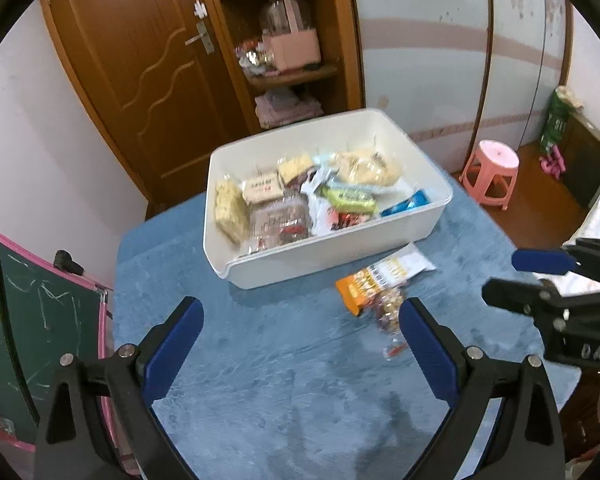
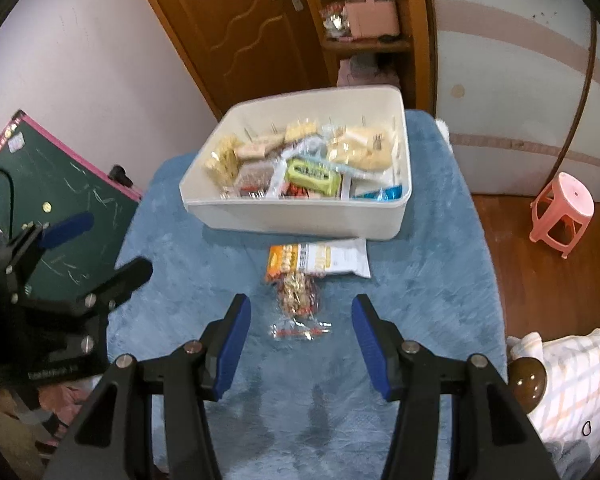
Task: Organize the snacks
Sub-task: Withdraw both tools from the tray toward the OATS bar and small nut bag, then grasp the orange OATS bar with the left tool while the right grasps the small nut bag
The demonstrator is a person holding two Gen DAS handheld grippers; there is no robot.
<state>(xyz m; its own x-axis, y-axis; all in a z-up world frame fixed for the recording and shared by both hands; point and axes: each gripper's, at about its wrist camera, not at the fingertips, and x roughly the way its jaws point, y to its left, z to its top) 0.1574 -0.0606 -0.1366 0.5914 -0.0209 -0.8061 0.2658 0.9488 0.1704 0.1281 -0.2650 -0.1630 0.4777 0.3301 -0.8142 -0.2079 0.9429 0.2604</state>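
Right tool [image 2: 300, 312] agape, crinkly clear packet [image 2: 299, 300]

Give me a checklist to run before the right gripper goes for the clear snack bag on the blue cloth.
1. Right gripper open, nothing between its fingers: ok.
2. Clear snack bag lying free on the blue cloth, ahead of the fingers: ok.
3. Orange-and-white packet touching or overlapping the bag's far end: cannot tell.
4. Left gripper open, empty, off to the side: ok.
5. White bin has room left: ok.
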